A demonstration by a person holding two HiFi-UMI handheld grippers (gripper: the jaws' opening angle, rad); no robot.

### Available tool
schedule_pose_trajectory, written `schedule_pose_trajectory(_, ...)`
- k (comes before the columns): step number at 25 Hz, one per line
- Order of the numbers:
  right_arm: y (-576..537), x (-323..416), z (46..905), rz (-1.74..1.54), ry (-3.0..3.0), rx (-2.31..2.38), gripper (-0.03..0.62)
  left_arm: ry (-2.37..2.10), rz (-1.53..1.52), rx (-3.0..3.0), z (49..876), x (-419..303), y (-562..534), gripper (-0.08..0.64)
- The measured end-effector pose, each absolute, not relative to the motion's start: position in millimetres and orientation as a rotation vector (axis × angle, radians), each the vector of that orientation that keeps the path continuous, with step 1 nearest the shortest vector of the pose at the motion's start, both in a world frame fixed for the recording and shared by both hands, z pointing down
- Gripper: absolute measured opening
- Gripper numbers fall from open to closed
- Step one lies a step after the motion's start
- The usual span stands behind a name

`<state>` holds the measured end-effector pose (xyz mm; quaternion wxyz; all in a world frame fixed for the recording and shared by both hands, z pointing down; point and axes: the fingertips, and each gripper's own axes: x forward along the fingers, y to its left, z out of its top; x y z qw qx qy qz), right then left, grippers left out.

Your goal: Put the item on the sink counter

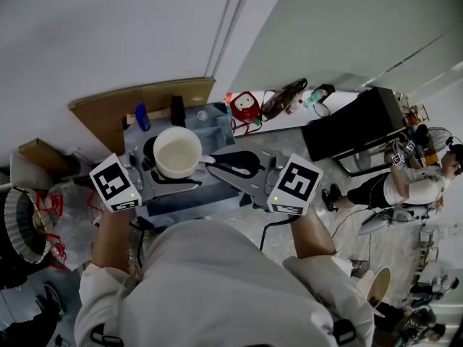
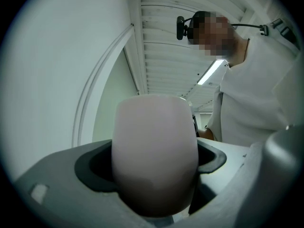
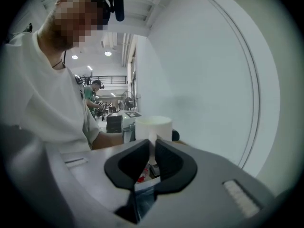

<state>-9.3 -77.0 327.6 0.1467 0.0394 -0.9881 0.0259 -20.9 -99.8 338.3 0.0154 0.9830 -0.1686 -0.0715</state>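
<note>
A white mug (image 1: 177,152) is held up in front of the person between both grippers. My left gripper (image 1: 153,170) is shut on the mug's body; in the left gripper view the mug (image 2: 155,151) fills the gap between the dark pads (image 2: 90,167). My right gripper (image 1: 217,165) comes in from the right, and its jaws are shut on the mug's handle (image 1: 207,160). In the right gripper view the mug (image 3: 153,126) stands just beyond the fingertips (image 3: 140,151), with a thin white strip of handle (image 3: 152,146) pinched between them.
Below and beyond the mug is a grey sink counter (image 1: 213,125) with a blue item (image 1: 142,116) and a red object (image 1: 246,105). Brown cardboard (image 1: 145,96) leans against the wall. A black box (image 1: 358,125) and another person (image 1: 409,183) are at the right.
</note>
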Motion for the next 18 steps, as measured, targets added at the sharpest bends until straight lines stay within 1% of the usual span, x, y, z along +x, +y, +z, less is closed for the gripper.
schedule_pose_trajectory(18,-85.0,-5.0,324.3,0.106,-2.898,0.131,0.04,-0.495,-0.225,3.06,338.1,-17.3,-106.4,0.476)
